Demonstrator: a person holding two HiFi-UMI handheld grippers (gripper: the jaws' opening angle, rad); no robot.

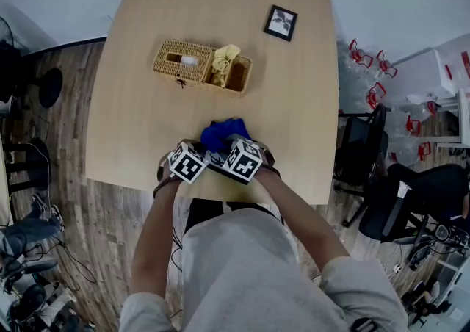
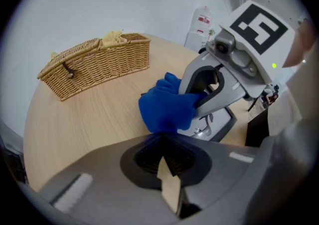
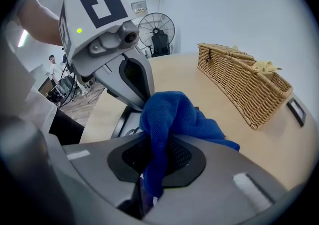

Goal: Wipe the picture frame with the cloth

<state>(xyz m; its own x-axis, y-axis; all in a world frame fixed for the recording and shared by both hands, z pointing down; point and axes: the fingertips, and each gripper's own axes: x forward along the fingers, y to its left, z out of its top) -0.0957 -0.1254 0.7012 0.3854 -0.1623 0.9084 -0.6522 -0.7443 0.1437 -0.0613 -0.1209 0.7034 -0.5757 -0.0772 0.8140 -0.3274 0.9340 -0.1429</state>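
Looks like mid-wipe: right gripper (image 3: 149, 171) clamped on the cloth (image 3: 172, 117), which sits over the frame (image 2: 217, 123) at the table's (image 1: 139, 117) near edge. Left gripper (image 2: 167, 169) pinches a thin tan piece, can't tell what. Next, I'd guess: drag the cloth across the glass.

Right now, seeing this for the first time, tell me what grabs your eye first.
The bright blue cloth clamped in the right gripper, at the near edge of the table, stands out first. Next comes the wicker basket mid-table with a yellow cloth spilling from it, then the small black picture frame apart near the far right corner.
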